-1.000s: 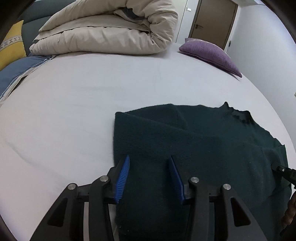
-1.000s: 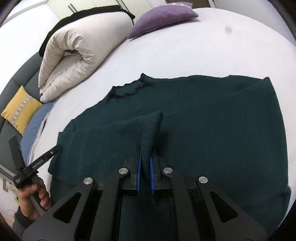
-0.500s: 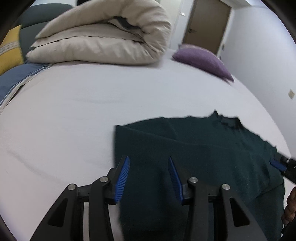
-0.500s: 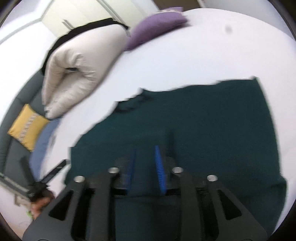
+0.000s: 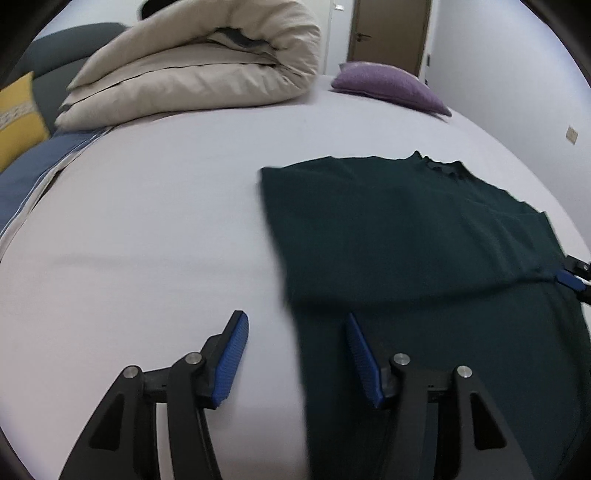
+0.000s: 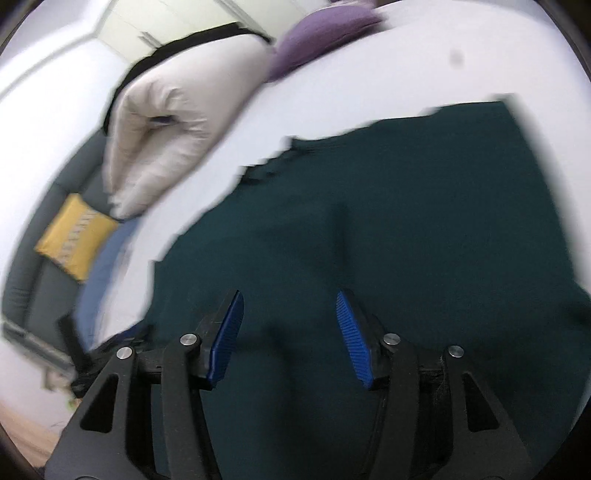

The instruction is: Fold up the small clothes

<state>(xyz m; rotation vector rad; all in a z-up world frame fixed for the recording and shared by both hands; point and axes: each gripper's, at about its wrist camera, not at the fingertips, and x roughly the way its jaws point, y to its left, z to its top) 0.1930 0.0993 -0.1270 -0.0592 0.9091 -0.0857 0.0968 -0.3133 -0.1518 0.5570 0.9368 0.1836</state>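
Observation:
A dark green knit top (image 5: 424,251) lies flat on the white bed (image 5: 147,221), its collar at the far side. It also fills the right wrist view (image 6: 388,240). My left gripper (image 5: 295,339) is open and empty, straddling the top's left edge. My right gripper (image 6: 290,325) is open and empty, just above the top's near part. The right gripper's blue tip (image 5: 570,278) shows at the right edge of the left wrist view.
A rolled beige duvet (image 5: 199,70) and a purple pillow (image 5: 388,86) lie at the far side of the bed. A yellow cushion (image 6: 74,236) sits on a grey sofa beside a blue cloth (image 5: 22,177). A door (image 5: 388,33) stands behind.
My right gripper has let go of the fold of the top it held and opened wide. The fold now lies flat. My left gripper has shifted left to the top's edge.

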